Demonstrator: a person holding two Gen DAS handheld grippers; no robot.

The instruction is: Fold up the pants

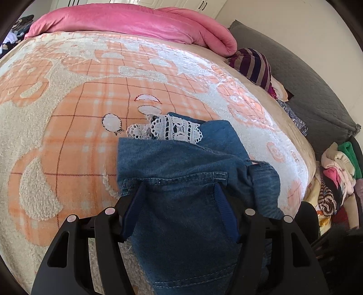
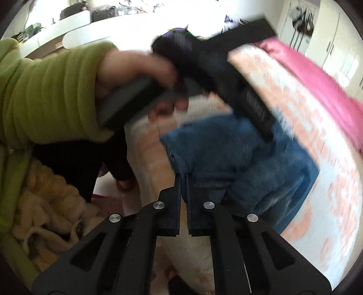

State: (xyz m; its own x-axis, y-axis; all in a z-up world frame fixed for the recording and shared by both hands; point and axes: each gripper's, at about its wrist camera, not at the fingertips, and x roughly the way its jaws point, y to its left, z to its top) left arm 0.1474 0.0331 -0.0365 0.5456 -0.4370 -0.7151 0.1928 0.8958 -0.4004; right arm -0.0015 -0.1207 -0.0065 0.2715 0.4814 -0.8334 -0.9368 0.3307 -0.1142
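Blue denim pants [image 1: 181,163] with a white lace hem [image 1: 174,129] lie bunched on the orange-and-white blanket [image 1: 79,102]. My left gripper [image 1: 178,190] straddles a wide band of the denim just below a stitched pocket seam, and its pads press on the cloth from both sides. In the right wrist view the pants [image 2: 238,158] are blurred. My right gripper [image 2: 184,179] is shut, its tips pinching the near edge of the denim. A hand in a green sleeve [image 2: 56,90] holds the other tool's grey handle [image 2: 127,99] above the pants.
A pink duvet [image 1: 136,20] is rolled up at the far end of the bed. A striped garment [image 1: 254,65] and a grey quilted cover [image 1: 313,86] lie to the right, beside a pile of clothes [image 1: 338,177]. Cream fleece [image 2: 45,215] lies off the bed's near edge.
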